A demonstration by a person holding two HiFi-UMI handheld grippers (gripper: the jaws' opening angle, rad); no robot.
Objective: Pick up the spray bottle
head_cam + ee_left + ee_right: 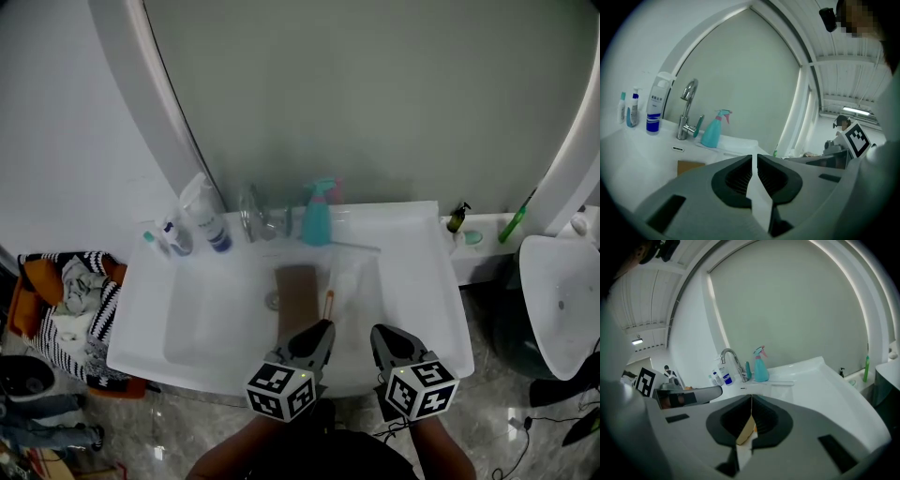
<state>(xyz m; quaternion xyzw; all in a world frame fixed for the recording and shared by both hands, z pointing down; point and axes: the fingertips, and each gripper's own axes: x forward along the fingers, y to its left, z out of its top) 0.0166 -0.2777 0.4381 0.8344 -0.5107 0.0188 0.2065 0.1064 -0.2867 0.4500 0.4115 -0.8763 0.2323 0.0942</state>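
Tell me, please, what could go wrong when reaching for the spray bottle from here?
1. The left hand-held gripper and right hand-held gripper are both shut; arriving like that would likely topple the spray bottle rather than grasp it.
2. The bottle stands close beside the faucet, so opened jaws may clip the faucet.

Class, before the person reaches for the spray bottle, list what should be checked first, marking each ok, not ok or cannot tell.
1. Spray bottle upright on the back ledge of the sink, in view: ok.
2. Left gripper open for grasping: not ok, jaws together, empty.
3. Right gripper open: not ok, jaws together, empty.
4. Faucet stands clear of the bottle: ok.
5. How full the bottle is: cannot tell.
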